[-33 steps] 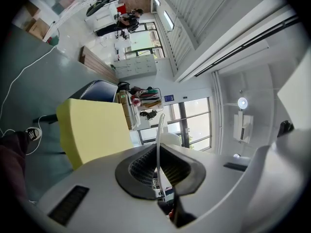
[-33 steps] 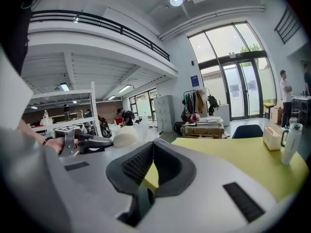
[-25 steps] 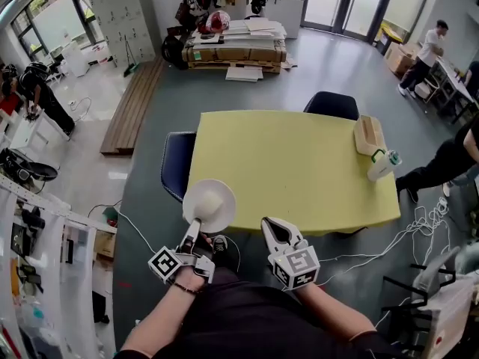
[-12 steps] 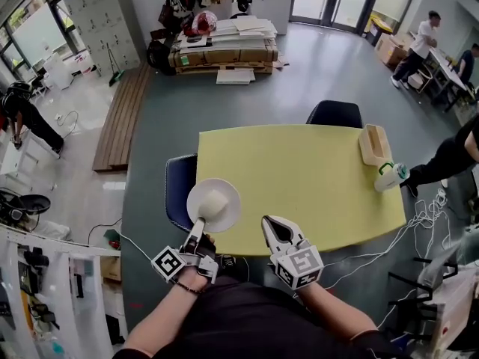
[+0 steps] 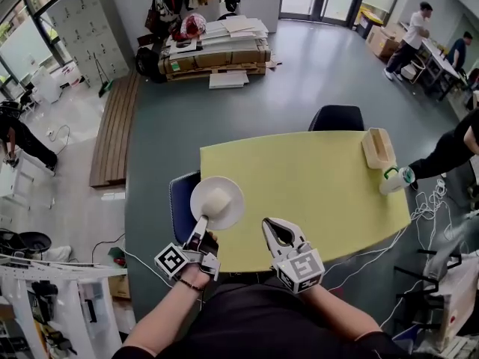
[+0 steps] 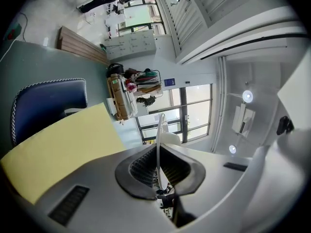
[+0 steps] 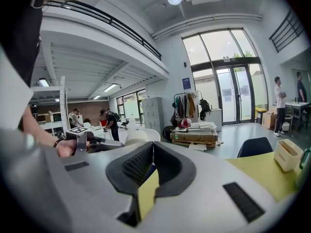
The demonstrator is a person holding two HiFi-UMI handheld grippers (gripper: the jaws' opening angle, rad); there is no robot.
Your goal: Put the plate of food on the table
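A white plate [image 5: 217, 203] carrying a pale lump of food [image 5: 216, 200] hovers level over the near left corner of the yellow table [image 5: 314, 185]. My left gripper [image 5: 200, 226] is shut on the plate's near rim. In the left gripper view the plate [image 6: 159, 130] stands edge-on between the ribbed pads of the left gripper [image 6: 158, 154], with the food [image 6: 171, 139] beside it. My right gripper [image 5: 271, 230] hangs shut and empty over the table's near edge. In the right gripper view the right gripper [image 7: 151, 148] has its jaws closed, with the plate [image 7: 138, 136] to its left.
A blue chair [image 5: 179, 193] sits under the plate at the table's left end, and a dark chair [image 5: 337, 117] stands at the far side. A wooden box [image 5: 378, 146] and a white bottle [image 5: 395, 178] stand at the table's right end, by a person [image 5: 449, 152]. Cables [image 5: 426, 215] trail on the floor.
The view has swung as the person shifts; the plate stays gripped and has drifted slightly right, over the table's corner. The right gripper keeps its place beside it.
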